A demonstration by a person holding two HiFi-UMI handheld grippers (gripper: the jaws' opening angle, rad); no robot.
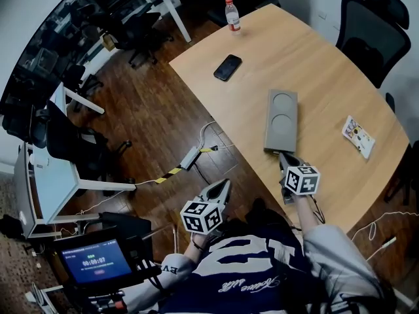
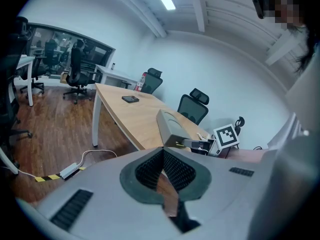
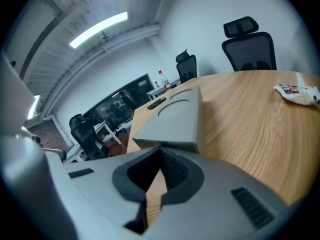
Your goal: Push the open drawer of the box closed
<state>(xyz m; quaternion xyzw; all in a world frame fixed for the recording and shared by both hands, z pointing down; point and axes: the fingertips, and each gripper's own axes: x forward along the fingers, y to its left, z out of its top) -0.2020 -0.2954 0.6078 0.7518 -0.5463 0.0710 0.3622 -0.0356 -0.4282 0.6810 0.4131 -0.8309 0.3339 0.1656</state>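
Right gripper (image 1: 284,158), jaws pressed together and empty, sits just below the near short end of the grey box (image 1: 281,120), which runs lengthwise up-frame at centre right of the table (image 1: 314,64); left gripper (image 1: 224,184), likewise pinched on nothing, hangs farther off at lower centre.

box (image 1: 281,120) near end: covered by right claw (image 1: 283,156) in head view, drawer state cannot be told | packet (image 1: 358,136), bench (image 1: 327,77) right edge: print too small | bottle (image 1: 232,15), far corner: label unreadable

The right hand-held gripper (image 1: 285,159) sits at the grey box's (image 1: 281,120) near end.
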